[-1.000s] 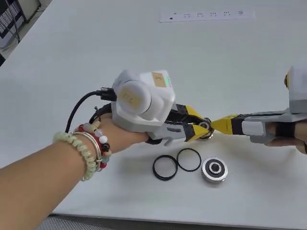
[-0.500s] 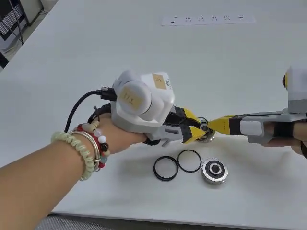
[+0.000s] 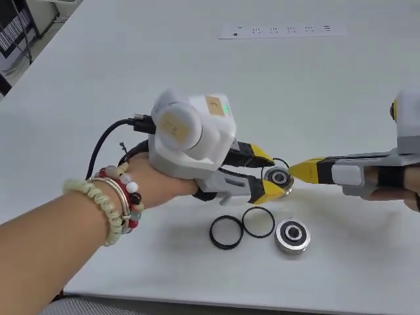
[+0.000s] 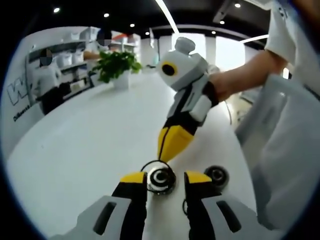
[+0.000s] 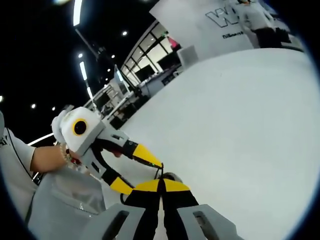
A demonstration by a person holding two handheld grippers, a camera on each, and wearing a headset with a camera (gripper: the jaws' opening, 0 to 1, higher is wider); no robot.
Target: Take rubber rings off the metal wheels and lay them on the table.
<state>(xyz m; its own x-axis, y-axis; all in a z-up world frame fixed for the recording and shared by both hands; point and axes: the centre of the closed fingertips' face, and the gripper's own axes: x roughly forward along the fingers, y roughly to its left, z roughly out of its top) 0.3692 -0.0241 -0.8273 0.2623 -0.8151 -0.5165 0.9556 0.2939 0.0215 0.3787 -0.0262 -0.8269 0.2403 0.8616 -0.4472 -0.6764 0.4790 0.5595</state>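
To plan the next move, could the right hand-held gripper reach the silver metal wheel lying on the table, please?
Probably yes: the silver metal wheel lies on open white table close to the right hand-held gripper, nothing between.

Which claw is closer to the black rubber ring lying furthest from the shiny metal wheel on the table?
Left. The left claw hovers just beyond the black rubber ring, gripping a second metal wheel. The right claw, shut, is further off to the ring's right.

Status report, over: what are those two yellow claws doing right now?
Left gripper shut on metal wheel. Right gripper shut, pinching its rubber ring. Two loose rings, spare wheel alongside, neither in the way.
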